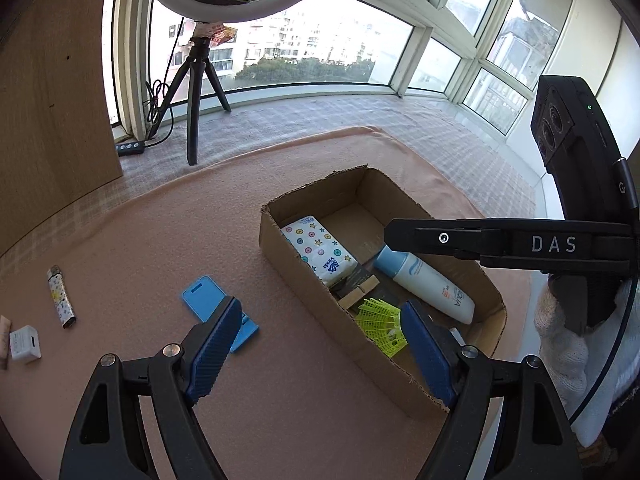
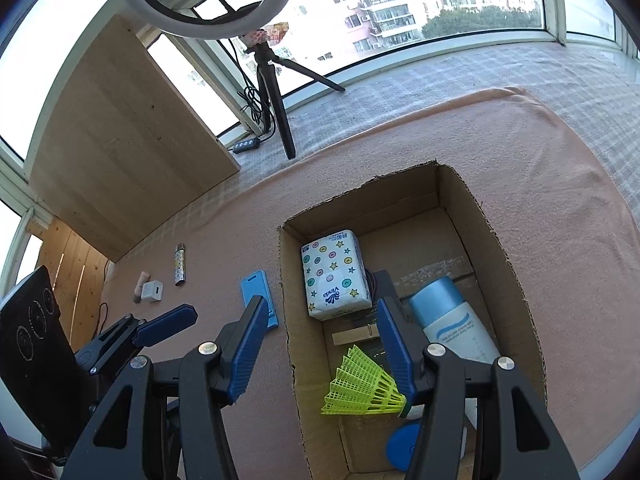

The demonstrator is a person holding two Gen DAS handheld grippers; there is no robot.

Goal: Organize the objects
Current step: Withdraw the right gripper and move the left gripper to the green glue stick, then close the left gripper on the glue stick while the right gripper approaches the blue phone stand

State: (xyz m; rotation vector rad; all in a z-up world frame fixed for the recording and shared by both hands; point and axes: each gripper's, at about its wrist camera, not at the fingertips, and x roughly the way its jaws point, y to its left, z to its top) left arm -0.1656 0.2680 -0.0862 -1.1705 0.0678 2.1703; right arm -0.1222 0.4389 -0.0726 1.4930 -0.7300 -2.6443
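Two grippers hang over a pink-covered bench (image 1: 160, 248) by a bay window, both with blue pads apart and nothing between them. The cardboard box (image 1: 304, 280) is the landmark.

Far left of the box lie a white charger (image 1: 25, 343) and a patterned lighter (image 1: 61, 296); nearer the box's left wall lies a blue phone stand (image 1: 204, 300), partly hidden in the left wrist view by the left gripper (image 1: 320, 344), whose jaws stand wide. Behind the box, on the grey checked cloth, stands a black tripod (image 1: 194, 92) bearing a ring light (image 1: 240, 4).

Inside the box, against its left wall, rests a tissue pack (image 2: 334, 274). To its right are a wooden clothespin (image 2: 354, 336) and a dark object I cannot identify, then a yellow-green shuttlecock (image 2: 364, 386) at the near end, and a white bottle with a blue cap (image 2: 452, 320) along the right wall.

The right gripper (image 2: 320, 344) hangs over the box's left wall, its right finger crossing in front of the shuttlecock's tip and the bottle.

Only the right wrist view shows a blue disc (image 2: 402, 446) at the box's near end. Only the left wrist view shows a white-gloved hand (image 1: 560, 344) at the right gripper's handle.
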